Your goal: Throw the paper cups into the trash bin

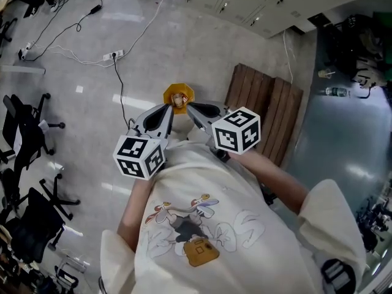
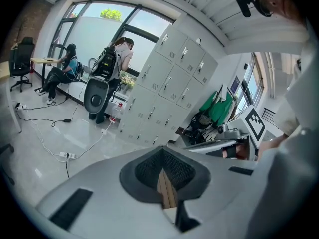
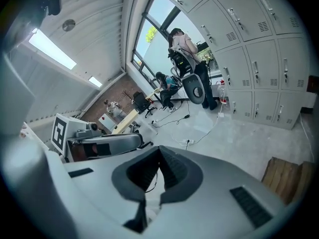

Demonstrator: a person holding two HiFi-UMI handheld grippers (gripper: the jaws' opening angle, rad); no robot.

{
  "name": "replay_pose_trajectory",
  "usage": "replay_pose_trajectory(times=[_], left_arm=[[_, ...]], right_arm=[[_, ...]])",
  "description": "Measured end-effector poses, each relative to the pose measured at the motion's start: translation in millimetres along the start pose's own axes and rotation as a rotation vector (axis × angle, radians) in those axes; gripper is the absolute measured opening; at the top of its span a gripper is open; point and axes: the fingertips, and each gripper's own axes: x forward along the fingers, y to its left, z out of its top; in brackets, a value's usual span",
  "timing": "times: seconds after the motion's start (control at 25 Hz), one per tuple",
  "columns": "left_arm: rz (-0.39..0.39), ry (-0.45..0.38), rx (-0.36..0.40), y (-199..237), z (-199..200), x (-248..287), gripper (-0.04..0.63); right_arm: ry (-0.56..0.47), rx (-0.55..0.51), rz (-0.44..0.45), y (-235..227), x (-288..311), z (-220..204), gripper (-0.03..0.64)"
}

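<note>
— Two grippers, status?
— Both clenched, empty: left gripper [image 1: 169,107], right gripper [image 1: 189,106]. Small yellow angular bin [image 1: 178,95] on glossy grey floor [image 1: 92,84] just past my tips, pale item inside, cup unclear. Brown slatted wooden pallet [image 1: 264,109] nearby.

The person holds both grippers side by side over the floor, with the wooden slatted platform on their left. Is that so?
No. The platform lies on their right, not their left, as the head view shows; the rest holds.
</note>
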Motion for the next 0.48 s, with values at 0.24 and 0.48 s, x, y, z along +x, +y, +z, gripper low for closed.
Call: replay_pose_trajectory(times=[0.24,0.48], left_arm=[[-0.006,-0.004,-0.022,9,5,5,0.005],[-0.016,0.003,-0.001,5,11,14,0.005]], right_arm=[[-0.004,0.025,-0.012,-5,3,3,0.008],[-0.032,0.044,-0.029,-14,-3,11,0.008]])
